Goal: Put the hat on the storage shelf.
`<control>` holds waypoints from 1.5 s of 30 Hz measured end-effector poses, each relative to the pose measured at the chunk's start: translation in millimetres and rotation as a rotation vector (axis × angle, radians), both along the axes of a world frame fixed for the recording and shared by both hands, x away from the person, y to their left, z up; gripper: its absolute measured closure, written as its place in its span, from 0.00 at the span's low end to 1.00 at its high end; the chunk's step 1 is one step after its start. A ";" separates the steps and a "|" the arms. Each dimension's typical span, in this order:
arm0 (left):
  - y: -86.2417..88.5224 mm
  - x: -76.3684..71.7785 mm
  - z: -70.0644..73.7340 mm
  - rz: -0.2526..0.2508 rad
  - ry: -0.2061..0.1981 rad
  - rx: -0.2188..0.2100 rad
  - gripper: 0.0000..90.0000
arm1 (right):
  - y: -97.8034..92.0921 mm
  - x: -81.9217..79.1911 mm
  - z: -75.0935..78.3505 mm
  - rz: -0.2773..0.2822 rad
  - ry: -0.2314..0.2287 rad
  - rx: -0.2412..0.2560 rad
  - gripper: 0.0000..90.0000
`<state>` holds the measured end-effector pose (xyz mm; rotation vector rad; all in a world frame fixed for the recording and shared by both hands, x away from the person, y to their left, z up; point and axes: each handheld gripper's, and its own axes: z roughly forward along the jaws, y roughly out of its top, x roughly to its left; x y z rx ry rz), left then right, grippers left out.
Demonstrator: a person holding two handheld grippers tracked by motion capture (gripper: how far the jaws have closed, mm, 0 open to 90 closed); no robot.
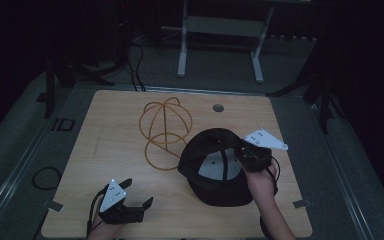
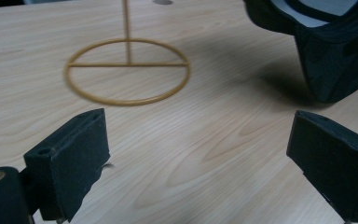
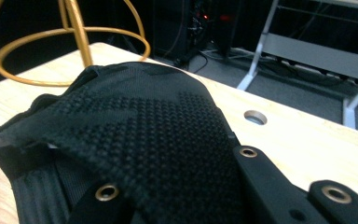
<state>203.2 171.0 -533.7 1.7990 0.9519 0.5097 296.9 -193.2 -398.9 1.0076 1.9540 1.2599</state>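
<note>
Wooden table [image 1: 105, 150] with 1 round hole [image 1: 218, 107], black cables [image 1: 139, 60] and white metal frame [image 1: 220, 30] beyond.

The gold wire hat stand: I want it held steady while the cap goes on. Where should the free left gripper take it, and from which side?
Probably the flat base ring, from its near side: the left gripper is open and faces it, and a thin ring lying on the table suits a pinch. The cap, in the right gripper, crowds the stand's right.

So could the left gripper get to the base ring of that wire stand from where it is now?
Probably yes. The left gripper is open, and bare table lies between it and the wire stand. The black cap, held by the right gripper, sits off to the side.
</note>
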 end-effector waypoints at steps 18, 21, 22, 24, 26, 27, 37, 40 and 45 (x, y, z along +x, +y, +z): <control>-59.9 35.5 40.2 -0.118 -0.062 -0.013 0.13 | 11.3 -20.6 -6.7 0.083 -0.017 0.005 0.98; -70.7 40.8 43.9 -0.137 -0.049 -0.010 0.17 | 12.4 -22.5 -7.4 0.092 -0.019 0.009 0.98; -74.0 42.6 45.2 -0.132 -0.047 0.001 0.18 | 12.7 -23.1 -7.3 0.094 -0.017 0.010 0.98; -76.0 44.0 46.5 -0.120 -0.052 -0.004 0.22 | 13.0 -24.3 -7.2 0.103 -0.021 0.010 0.98; -79.9 47.3 49.0 -0.111 -0.054 -0.010 0.28 | 13.5 -25.8 -6.9 0.110 -0.022 0.015 0.98; -81.4 48.4 50.2 -0.104 -0.059 -0.011 0.35 | 13.5 -25.8 -6.9 0.110 -0.022 0.015 0.98; -84.2 49.9 59.7 -0.062 -0.098 -0.066 0.71 | 13.4 -31.7 -7.7 0.145 -0.026 0.020 0.98; -85.1 46.7 63.2 -0.021 -0.127 -0.085 0.84 | 13.4 -34.2 -10.0 0.149 -0.024 0.022 0.98; -86.6 44.4 67.1 -0.009 -0.150 -0.065 0.98 | 13.1 -37.5 -12.0 0.163 -0.018 0.027 0.98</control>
